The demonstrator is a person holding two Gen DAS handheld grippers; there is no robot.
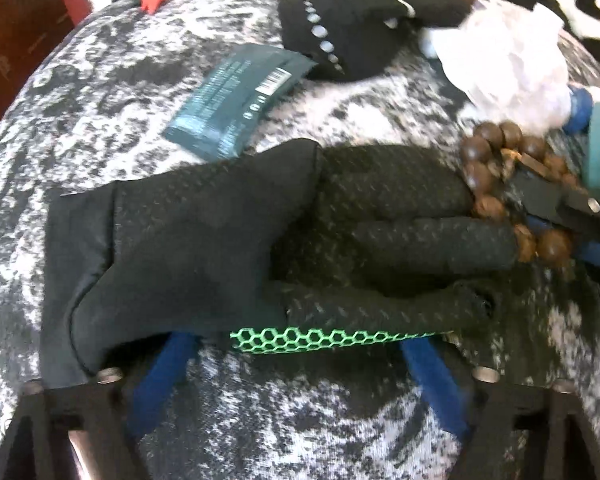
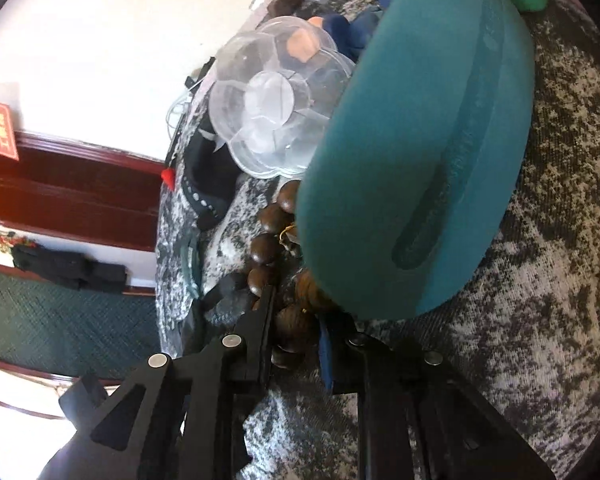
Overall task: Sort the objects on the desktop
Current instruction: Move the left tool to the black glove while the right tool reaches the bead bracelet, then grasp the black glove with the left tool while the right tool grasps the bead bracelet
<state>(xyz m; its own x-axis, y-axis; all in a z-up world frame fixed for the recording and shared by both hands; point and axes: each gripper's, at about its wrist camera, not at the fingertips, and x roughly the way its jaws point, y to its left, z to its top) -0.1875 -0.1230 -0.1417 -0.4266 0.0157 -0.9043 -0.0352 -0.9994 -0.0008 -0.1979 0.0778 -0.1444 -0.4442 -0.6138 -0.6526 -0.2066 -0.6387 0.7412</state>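
Right wrist view: right gripper (image 2: 296,320) jaws clamped on brown bead bracelet (image 2: 276,236); left gripper (image 1: 300,344) jaws half-open under black glove (image 1: 228,232).

The surface (image 1: 100,128) wears rough, mottled woven cloth. A matt knit glove (image 1: 260,232) lies beside glossy wooden beads (image 1: 496,140). The tray (image 2: 276,96) is clear, shiny plastic; the teal case (image 2: 420,120) looks smooth and matt.

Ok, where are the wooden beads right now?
The beads lie on the speckled cloth against the teal case, with the right gripper shut on them; in the left view, right of the glove.
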